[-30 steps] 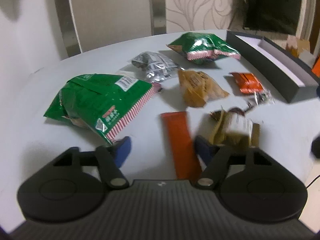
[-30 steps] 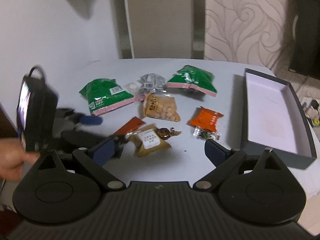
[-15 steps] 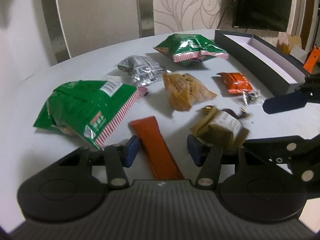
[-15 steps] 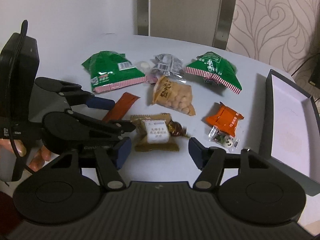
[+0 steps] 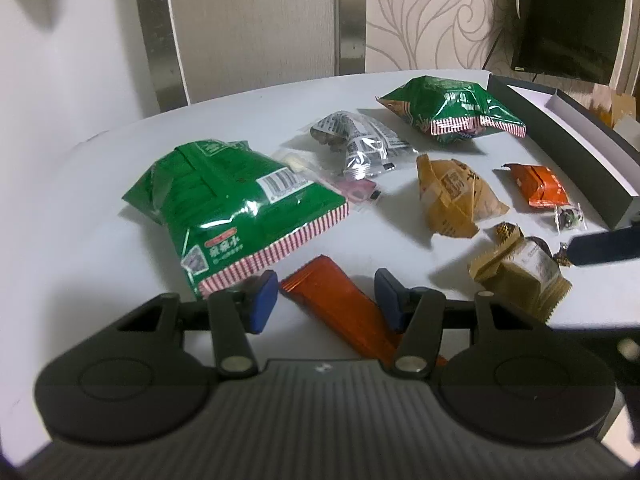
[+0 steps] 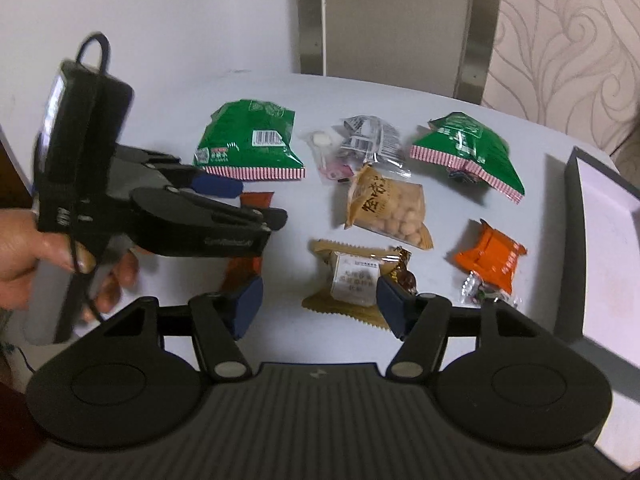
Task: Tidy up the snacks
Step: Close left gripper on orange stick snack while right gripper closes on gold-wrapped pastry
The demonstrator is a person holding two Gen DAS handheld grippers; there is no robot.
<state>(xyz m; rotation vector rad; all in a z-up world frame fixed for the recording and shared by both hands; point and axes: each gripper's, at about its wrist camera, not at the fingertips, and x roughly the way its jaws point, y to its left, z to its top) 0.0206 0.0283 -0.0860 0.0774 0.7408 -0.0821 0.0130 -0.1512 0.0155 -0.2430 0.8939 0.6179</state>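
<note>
The left gripper [image 5: 326, 300] is hanging partly open over the white table [image 5: 80, 240], its blue pads [image 5: 262, 300] standing either side of a long orange wrapper [image 5: 340, 312] without pressing on it; its jaws have just been closing, and nothing is gripped. In the right wrist view a hand [image 6: 24, 260] is holding this tool by its grey handle.

The right gripper [image 6: 320, 304] is also partly open and empty. Its jaws have just been closing too, and a tan cake packet [image 6: 352, 280] with a white label and zigzag edges is lying flat between and just beyond the pads; the right pad [image 6: 390, 306] is overlapping the packet's right edge, but whether it is touching I cannot tell.

The snacks are lying spread on the smooth table. A puffy, glossy green bag [image 5: 232, 208] with a red-striped seam is sitting just beyond the left gripper, and a second green bag [image 5: 452, 108] is lying at the far right. Between them a crinkled silver packet [image 5: 360, 144] is resting. A clear-fronted tan bag of round nuts [image 6: 386, 208] is in the middle, a small orange pouch [image 6: 490, 256] to its right. A dark, shallow box [image 6: 608, 208] with a pale inside is standing open at the right edge.
</note>
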